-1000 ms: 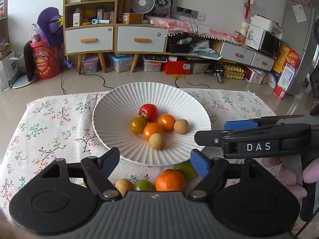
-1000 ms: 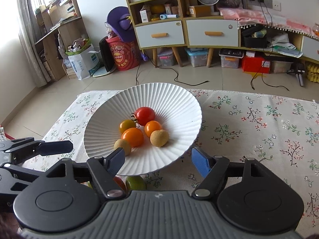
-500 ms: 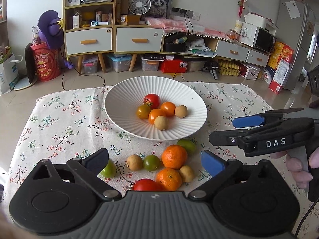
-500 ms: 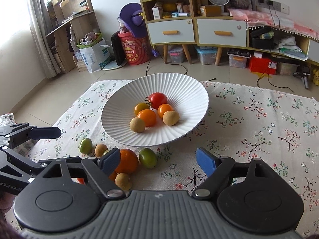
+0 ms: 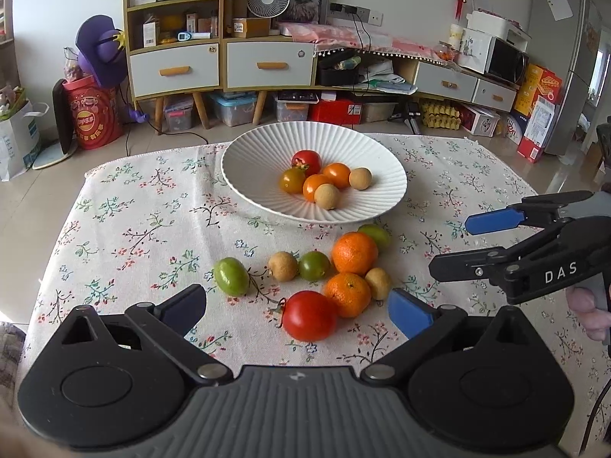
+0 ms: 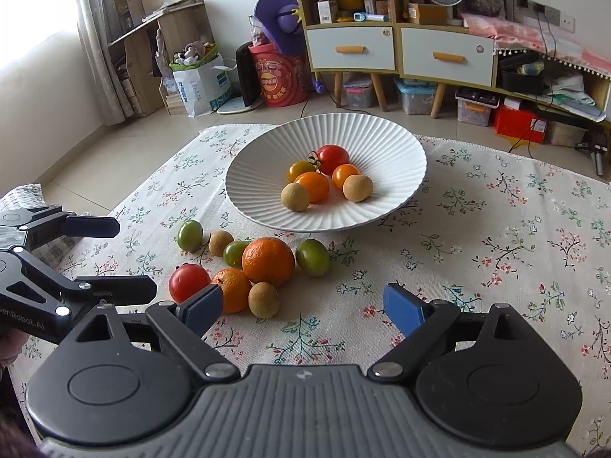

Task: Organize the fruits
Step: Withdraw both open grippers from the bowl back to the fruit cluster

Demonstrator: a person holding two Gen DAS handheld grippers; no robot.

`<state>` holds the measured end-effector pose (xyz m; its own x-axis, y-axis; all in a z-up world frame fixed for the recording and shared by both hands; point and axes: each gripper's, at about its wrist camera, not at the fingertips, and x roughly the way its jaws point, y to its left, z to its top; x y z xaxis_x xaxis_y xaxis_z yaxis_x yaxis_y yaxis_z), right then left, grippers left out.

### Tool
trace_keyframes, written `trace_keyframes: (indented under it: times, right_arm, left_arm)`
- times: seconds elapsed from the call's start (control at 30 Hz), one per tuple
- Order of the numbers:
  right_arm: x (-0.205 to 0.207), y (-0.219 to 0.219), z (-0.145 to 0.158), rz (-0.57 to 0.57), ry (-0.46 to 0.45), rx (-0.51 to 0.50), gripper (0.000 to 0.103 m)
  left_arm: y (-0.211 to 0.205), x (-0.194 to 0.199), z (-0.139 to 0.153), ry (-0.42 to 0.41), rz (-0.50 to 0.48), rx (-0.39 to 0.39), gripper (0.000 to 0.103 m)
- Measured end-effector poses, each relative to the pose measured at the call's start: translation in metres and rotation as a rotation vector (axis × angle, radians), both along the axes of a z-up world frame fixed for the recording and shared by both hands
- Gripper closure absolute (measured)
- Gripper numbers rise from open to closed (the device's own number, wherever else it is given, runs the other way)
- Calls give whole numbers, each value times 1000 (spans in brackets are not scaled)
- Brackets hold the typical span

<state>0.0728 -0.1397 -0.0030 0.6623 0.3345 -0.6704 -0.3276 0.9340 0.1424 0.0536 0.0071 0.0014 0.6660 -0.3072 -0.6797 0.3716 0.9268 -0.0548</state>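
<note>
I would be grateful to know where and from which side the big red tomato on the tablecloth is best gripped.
Probably grip the red tomato across its round middle, coming from the near side with the open left gripper. An orange touches its far right, but its left and near flanks look free, and its stem points left.

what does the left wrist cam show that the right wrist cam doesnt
Only the left wrist view shows the microwave, the egg trays on the floor and the right gripper from the side, open and empty.

Only the right wrist view shows the curtain, the wooden shelf by the window and the left gripper from the side, open and empty.

Both show the white plate holding six fruits, the eight loose fruits on the floral cloth, including the red tomato, and the fan.
</note>
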Motion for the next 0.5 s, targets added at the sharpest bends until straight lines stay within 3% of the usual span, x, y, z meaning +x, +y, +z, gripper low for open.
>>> trace_keyframes:
  times: [0.5]
  right_arm:
    - [-10,11,-17,9,31,-42,10]
  left_arm:
    - [18,-9,-19,43,16,50,7]
